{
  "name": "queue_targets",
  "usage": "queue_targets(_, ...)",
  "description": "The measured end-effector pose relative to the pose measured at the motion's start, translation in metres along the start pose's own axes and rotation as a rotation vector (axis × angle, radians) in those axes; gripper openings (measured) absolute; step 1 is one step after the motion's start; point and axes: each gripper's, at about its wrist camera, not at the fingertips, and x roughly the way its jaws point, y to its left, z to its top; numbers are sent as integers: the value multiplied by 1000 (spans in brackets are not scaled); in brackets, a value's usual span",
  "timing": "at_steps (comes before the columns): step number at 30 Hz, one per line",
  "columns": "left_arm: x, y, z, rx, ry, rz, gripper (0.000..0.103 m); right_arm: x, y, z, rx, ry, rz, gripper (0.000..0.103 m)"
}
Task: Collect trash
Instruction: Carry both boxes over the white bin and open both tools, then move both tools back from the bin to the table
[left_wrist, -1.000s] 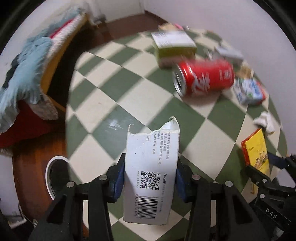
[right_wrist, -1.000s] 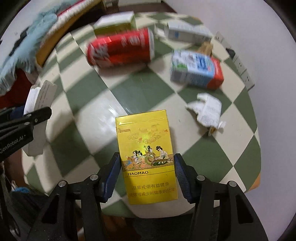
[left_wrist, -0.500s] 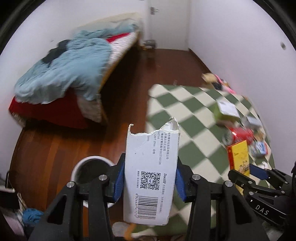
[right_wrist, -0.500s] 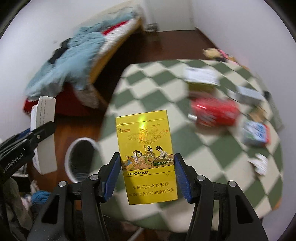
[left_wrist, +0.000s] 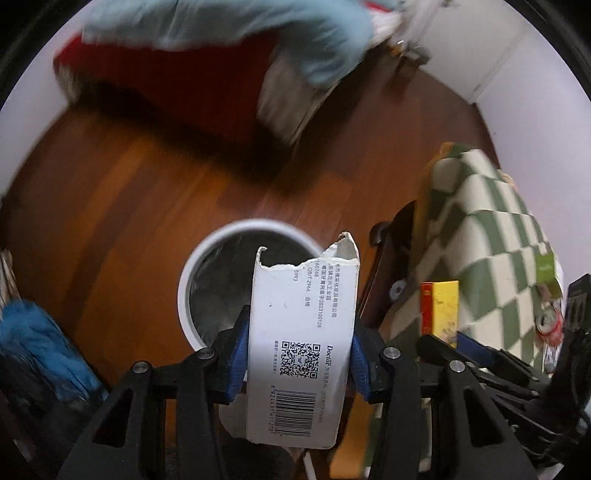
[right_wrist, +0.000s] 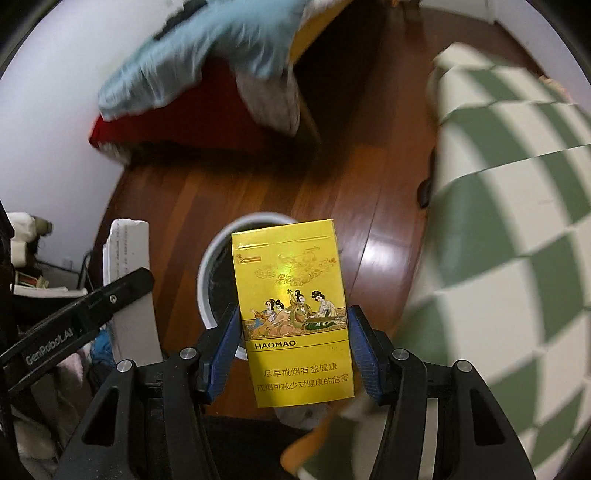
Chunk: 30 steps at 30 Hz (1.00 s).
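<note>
Left gripper is pinching the torn white carton between its blue pads and right gripper is pinching the yellow cigarette pack; both are hanging above the white bin on the wood floor. Judgement: centring each item over the opening before spreading the fingers, one at a time, is looking safest. Bin interior is reading dark, apparently lined; contents not discernible

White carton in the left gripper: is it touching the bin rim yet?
Cannot tell. The left wrist view shows the white carton overlapping the trash bin rim, but height above it is unclear.
</note>
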Motion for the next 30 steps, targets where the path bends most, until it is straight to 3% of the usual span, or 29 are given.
queue_targets(7,70,49,17,-74,118,16,48,98,14,13,-6,144,-30,59)
queue_targets(9,79,59,19,-95,128,26,67,116,15,17,-10,164,-36,59)
queue_targets(10,81,62,21,-102,126,34,89,122,16,18,-12,173,-35,59)
queue_targets(11,83,67,21,-108,120,47,101,128,17,19,-14,178,-39,60)
queue_targets(14,79,83,18,-127,101,83,101,148,19,26,-12,210,-23,61)
queue_targets(15,80,83,17,-128,95,93,101,152,20,27,-12,218,-14,68)
queue_targets(16,78,86,14,-131,77,114,101,157,20,28,-14,228,-7,91)
queue_targets(18,75,90,10,-127,47,137,101,162,22,27,-28,227,-10,101)
queue_targets(20,75,91,5,-116,21,183,101,165,25,27,-52,225,-41,101)
queue_targets(30,75,91,-20,-83,26,254,101,150,29,12,-101,198,-162,101)
